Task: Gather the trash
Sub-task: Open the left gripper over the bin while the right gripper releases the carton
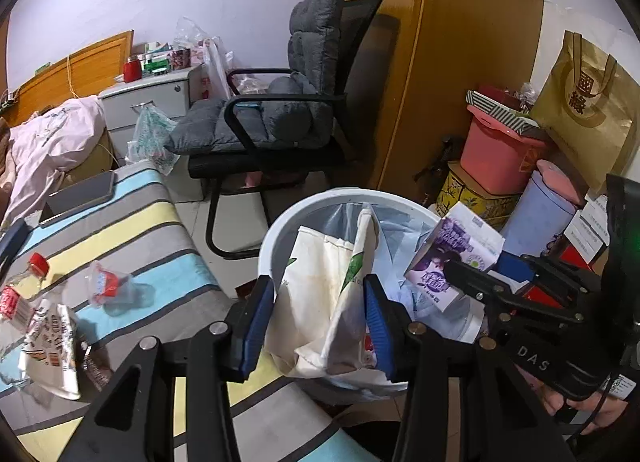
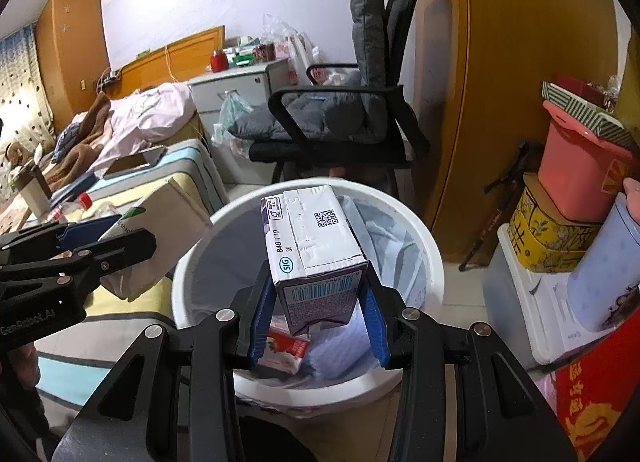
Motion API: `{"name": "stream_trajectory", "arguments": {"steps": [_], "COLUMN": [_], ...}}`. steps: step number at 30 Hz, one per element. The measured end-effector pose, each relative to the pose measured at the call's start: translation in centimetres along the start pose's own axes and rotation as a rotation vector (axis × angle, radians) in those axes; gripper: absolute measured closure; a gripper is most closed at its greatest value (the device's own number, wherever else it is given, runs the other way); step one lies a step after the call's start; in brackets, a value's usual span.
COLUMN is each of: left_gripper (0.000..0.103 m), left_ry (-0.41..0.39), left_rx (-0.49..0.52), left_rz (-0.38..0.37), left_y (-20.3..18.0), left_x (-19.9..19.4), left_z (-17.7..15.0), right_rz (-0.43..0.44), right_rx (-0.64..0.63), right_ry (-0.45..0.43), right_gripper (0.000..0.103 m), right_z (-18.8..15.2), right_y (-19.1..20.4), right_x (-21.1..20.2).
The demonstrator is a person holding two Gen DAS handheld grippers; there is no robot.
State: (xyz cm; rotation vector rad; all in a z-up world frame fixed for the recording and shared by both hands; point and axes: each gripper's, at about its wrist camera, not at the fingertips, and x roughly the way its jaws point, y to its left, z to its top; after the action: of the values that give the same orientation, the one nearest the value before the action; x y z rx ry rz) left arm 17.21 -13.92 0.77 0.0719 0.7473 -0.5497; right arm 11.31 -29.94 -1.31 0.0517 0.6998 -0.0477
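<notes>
Blue pads of the right gripper clamp a purple-and-white carton at its lower end, holding it tilted over the white trash bin, which is lined with a pale bag and already holds a red-and-white carton. To its left, the left gripper pinches a crumpled cream paper bag above the bin's near rim. More trash lies on the striped bedspread beside the bin: a clear bottle with a red cap, a crushed plastic cup and a printed wrapper. Beyond stands a black chair with a grey cushion.
</notes>
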Motion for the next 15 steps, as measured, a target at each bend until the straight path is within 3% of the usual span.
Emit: {"name": "stream_trajectory", "arguments": {"steps": [8,15], "left_gripper": [0.054,0.045], "left_ry": [0.031,0.034], "left_rx": [-0.007,-0.018], "left_rz": [-0.021,-0.032], "left_y": [-0.3,-0.1], "left_x": [1.6,2.1], "left_z": [-0.2,0.1], "right_rz": [-0.018,-0.03], "right_rx": [-0.001,-0.006], "right_ry": [0.046,0.06], "right_gripper": [0.06,0.059], "right_z": [-0.2,-0.3], "right_y": [-0.8,-1.1], "right_x": [1.4,1.8]}}
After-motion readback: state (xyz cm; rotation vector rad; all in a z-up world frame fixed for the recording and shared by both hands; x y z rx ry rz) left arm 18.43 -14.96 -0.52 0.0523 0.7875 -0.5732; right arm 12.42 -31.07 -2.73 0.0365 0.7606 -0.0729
